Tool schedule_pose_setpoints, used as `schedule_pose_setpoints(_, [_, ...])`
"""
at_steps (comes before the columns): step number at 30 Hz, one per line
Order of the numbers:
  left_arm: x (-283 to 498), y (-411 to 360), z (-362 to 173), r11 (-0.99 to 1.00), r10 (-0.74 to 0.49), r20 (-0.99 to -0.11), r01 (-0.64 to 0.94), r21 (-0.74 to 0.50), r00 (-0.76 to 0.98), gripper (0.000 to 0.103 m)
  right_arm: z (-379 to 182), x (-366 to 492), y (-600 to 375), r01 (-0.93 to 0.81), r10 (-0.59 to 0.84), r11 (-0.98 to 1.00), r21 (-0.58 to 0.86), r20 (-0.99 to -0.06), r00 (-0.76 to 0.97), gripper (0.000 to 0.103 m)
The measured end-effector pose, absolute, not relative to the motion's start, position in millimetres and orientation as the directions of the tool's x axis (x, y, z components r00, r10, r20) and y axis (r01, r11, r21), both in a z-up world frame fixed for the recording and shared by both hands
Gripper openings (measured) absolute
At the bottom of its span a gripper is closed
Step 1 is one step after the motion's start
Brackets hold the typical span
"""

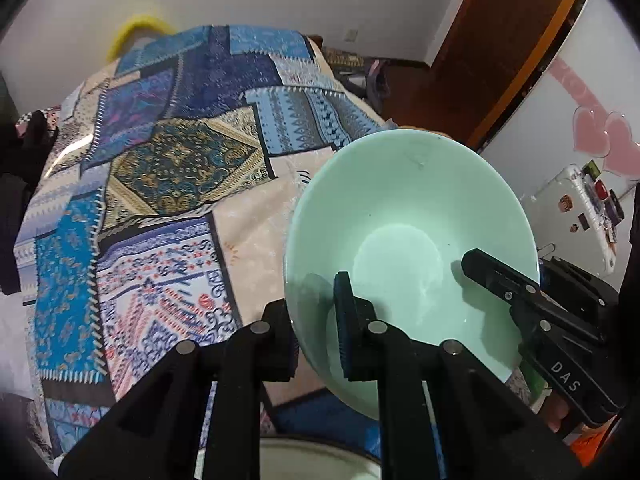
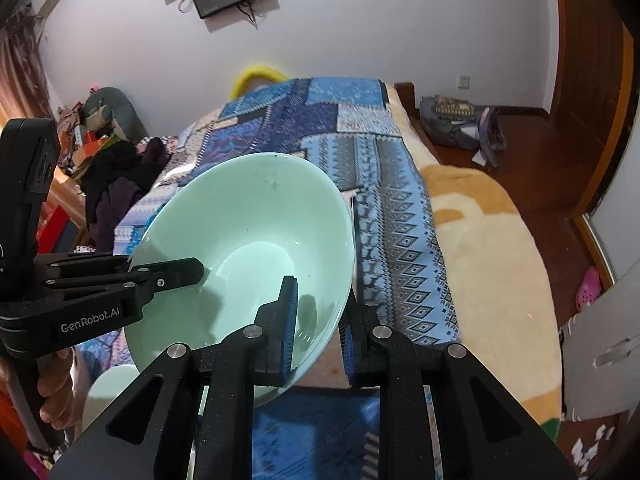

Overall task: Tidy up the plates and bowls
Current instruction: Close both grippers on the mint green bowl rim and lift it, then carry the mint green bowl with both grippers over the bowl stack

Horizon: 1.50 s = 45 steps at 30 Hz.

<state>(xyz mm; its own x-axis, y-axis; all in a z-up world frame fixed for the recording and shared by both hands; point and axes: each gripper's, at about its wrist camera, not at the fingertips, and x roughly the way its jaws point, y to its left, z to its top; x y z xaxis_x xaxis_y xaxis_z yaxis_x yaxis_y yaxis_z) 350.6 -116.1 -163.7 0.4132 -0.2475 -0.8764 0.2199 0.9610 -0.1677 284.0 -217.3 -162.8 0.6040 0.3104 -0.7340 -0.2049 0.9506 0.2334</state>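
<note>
The bowl [image 1: 408, 240] hangs tilted above the quilt [image 1: 168, 168], carried by two grippers. The left gripper [image 1: 316, 328] pinches its near rim, one finger inside and one outside. The right gripper [image 2: 320, 320] clamps the opposite rim, so the weight is shared. I count one green bowl and, below it, one pale dish rim [image 1: 320, 456].

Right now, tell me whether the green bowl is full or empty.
Empty. The green bowl shows a bare, glossy inside down to its bottom in both wrist views, apart from a few tiny specks near the rim.
</note>
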Motion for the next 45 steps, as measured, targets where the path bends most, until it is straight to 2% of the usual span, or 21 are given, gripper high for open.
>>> schedule_pose_setpoints(15, [273.6,-71.7,-121.3,0.966,-0.241,-0.842,0.201,-0.161,0.482,0.015,-136.3,239.0,-175.3,-0.271,0.349,0.936,0.225,-0.697,0.626,0.018])
schedule_pose_setpoints(45, [151.9,73.3,-111.8,0.989,-0.100,-0.829,-0.035,-0.143,0.550,0.015,-136.6,183.2,-43.2,-0.510,0.517,0.825,0.244,-0.690,0.506,0.018])
